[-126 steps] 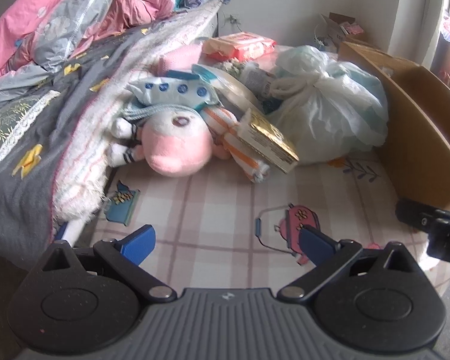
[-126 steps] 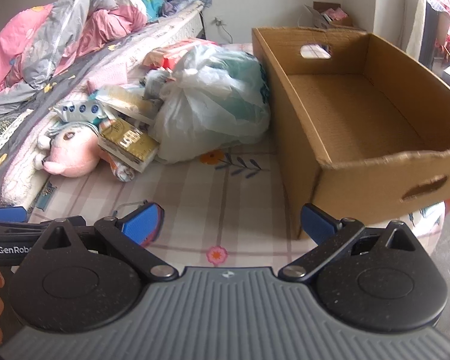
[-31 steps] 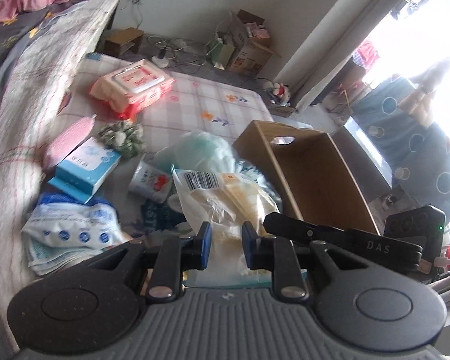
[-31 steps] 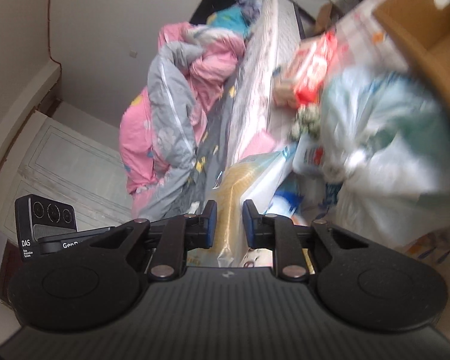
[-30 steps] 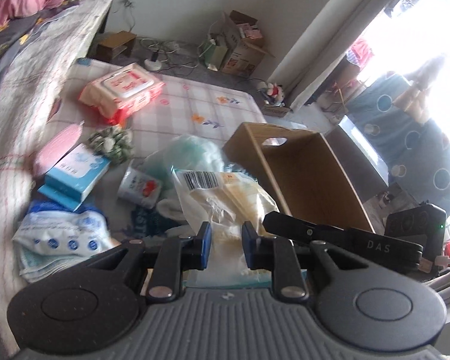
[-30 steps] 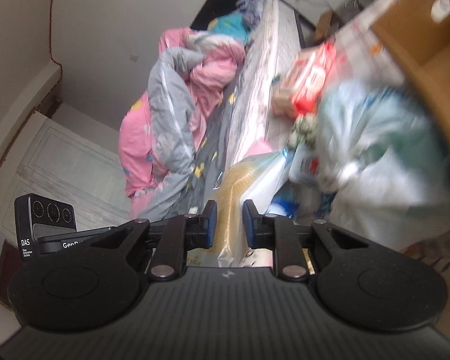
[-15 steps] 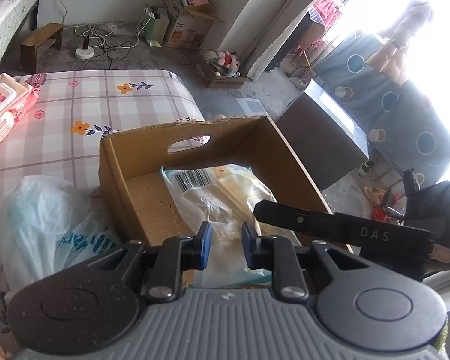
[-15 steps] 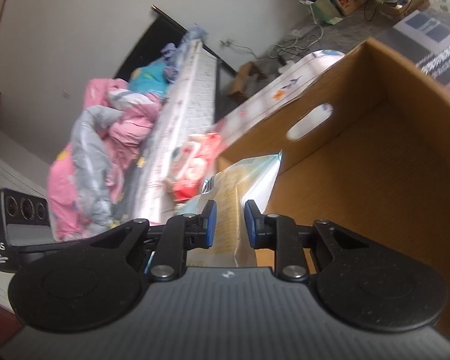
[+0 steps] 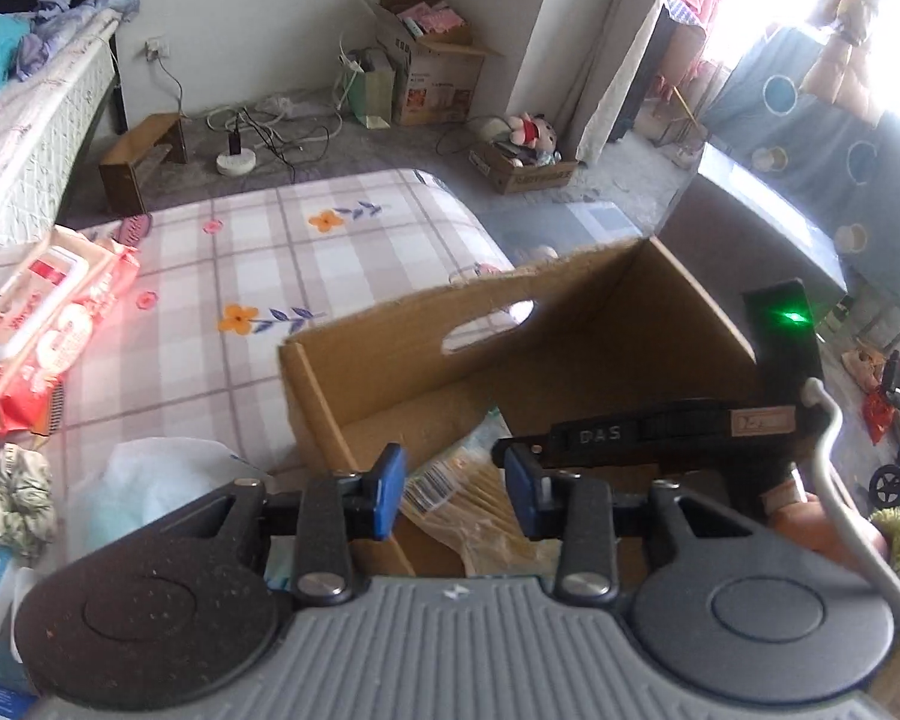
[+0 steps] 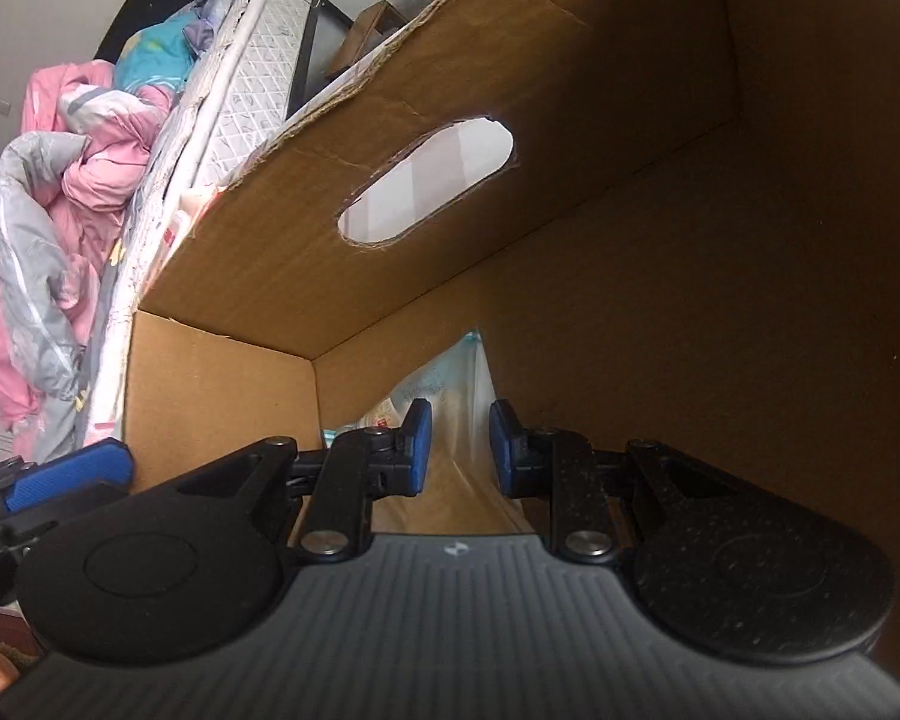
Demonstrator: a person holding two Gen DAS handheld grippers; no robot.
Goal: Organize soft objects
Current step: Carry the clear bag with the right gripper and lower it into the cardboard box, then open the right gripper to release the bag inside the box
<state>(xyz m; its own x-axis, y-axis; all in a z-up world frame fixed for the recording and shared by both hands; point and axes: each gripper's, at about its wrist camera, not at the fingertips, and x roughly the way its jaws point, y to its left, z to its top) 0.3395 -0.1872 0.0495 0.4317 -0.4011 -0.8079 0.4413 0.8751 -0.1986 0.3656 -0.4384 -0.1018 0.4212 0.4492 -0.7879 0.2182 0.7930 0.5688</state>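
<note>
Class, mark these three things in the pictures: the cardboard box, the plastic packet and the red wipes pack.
cardboard box (image 9: 390, 372): left wrist view, inner wall below the handle slot.
plastic packet (image 9: 450, 480): left wrist view, barcode end between the fingers.
red wipes pack (image 9: 48, 324): left wrist view, top face.

A: Where is the cardboard box (image 9: 390, 360)?
B: At the mat's (image 9: 342, 252) right edge.
A: Contents?
B: A plastic packet (image 9: 456, 486), against the left wall. The wipes pack (image 9: 42, 324) lies at the mat's left edge.

– Where is my soft bag (image 9: 456, 495)?
– It lies down in the brown box (image 9: 390, 360), near the corner. It is a clear crinkly bag with yellow stuff inside and a barcode.
</note>
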